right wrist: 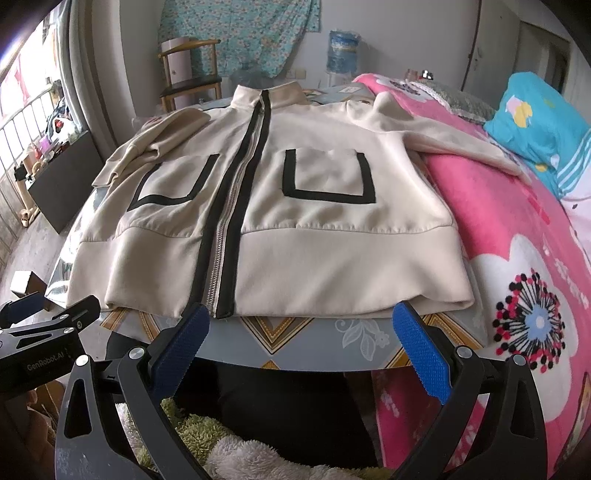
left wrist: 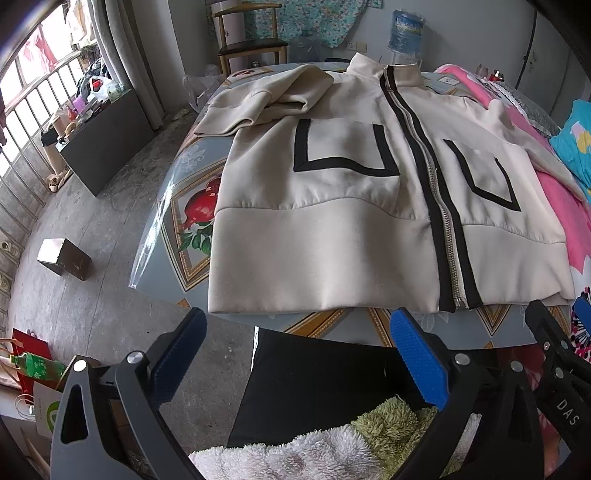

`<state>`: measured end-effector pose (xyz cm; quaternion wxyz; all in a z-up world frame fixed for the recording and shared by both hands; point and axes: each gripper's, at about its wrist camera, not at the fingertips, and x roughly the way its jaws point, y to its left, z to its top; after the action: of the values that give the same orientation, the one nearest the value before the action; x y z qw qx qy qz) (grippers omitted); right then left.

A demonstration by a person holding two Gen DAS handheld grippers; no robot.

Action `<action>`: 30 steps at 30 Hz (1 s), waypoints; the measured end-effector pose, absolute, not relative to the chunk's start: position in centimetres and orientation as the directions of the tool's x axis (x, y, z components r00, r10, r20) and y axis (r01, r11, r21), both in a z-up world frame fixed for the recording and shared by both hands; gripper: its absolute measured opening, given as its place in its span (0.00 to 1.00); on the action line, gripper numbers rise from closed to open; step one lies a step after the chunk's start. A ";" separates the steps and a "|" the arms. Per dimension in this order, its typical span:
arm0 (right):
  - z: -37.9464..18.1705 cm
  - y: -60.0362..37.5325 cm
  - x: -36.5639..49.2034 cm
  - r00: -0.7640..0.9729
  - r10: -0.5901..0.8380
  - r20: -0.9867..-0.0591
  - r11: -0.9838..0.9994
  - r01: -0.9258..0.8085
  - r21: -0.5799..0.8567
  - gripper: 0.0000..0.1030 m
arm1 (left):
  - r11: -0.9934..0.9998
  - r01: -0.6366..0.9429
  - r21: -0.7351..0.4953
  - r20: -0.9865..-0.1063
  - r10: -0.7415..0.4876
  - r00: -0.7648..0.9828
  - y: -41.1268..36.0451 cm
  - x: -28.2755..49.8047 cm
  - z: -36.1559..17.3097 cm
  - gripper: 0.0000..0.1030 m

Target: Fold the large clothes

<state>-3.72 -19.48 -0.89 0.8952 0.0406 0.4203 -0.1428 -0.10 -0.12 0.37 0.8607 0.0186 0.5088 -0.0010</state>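
Observation:
A cream zip-up jacket (left wrist: 332, 236) with black trim and two black-edged pockets lies flat, front up, on the table; it also shows in the right wrist view (right wrist: 314, 251). Its hem faces me and its collar points away. Its left sleeve (left wrist: 266, 99) is folded in over the chest. Its right sleeve (right wrist: 454, 136) stretches out over the pink blanket. My left gripper (left wrist: 299, 339) is open and empty, just short of the hem. My right gripper (right wrist: 299, 332) is open and empty, just before the hem near the zip's lower end.
The table (left wrist: 192, 206) has a grey patterned cover with fruit prints. A pink flowered blanket (right wrist: 517, 258) and a blue pillow (right wrist: 539, 125) lie to the right. A wooden chair (left wrist: 251, 40) and a water bottle (left wrist: 406, 33) stand behind. A dark cabinet (left wrist: 107, 144) and a small box (left wrist: 64, 258) are on the floor at left.

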 end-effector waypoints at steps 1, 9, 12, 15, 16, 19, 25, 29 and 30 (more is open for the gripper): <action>-0.9 -19.5 -3.7 0.604 -0.220 -0.766 0.956 0.289 -0.047 0.93 | 0.999 0.021 0.031 -0.876 0.017 0.482 -0.1 -0.1 0.4 0.95; -0.9 -19.6 -3.7 0.609 -0.222 -0.762 0.957 0.287 -0.049 0.93 | 0.999 0.016 0.030 -0.875 0.019 0.485 0.3 -0.1 0.4 0.95; -0.8 -19.6 -3.7 0.612 -0.223 -0.759 0.957 0.287 -0.050 0.93 | 0.999 0.014 0.032 -0.873 0.021 0.487 0.3 -0.1 0.5 0.95; -0.7 -19.6 -3.7 0.614 -0.223 -0.757 0.957 0.285 -0.051 0.93 | 0.999 0.012 0.032 -0.872 0.022 0.489 0.4 -0.1 0.5 0.95; -0.7 -19.6 -3.8 0.615 -0.224 -0.757 0.957 0.285 -0.051 0.93 | 0.999 0.012 0.033 -0.872 0.023 0.489 0.4 -0.2 0.5 0.95; -0.7 -19.5 -3.8 0.616 -0.223 -0.756 0.958 0.284 -0.052 0.93 | 0.999 0.010 0.035 -0.871 0.025 0.491 0.4 -0.2 0.6 0.95; -0.8 -19.5 -3.7 0.612 -0.223 -0.759 0.958 0.282 -0.053 0.93 | 0.999 0.008 0.036 -0.870 0.028 0.493 0.4 -0.3 0.6 0.95; -0.8 -19.5 -3.7 0.613 -0.222 -0.758 0.958 0.281 -0.054 0.93 | 0.999 0.003 0.037 -0.869 0.030 0.494 0.5 -0.3 0.6 0.95; -0.8 -19.5 -3.7 0.613 -0.222 -0.758 0.958 0.281 -0.053 0.93 | 0.999 0.003 0.037 -0.869 0.031 0.494 0.4 -0.2 0.6 0.95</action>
<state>-3.73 -19.48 -0.79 0.8975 0.0354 0.4168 -0.1401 -0.25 0.44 0.62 0.8641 0.0167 0.5029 0.0082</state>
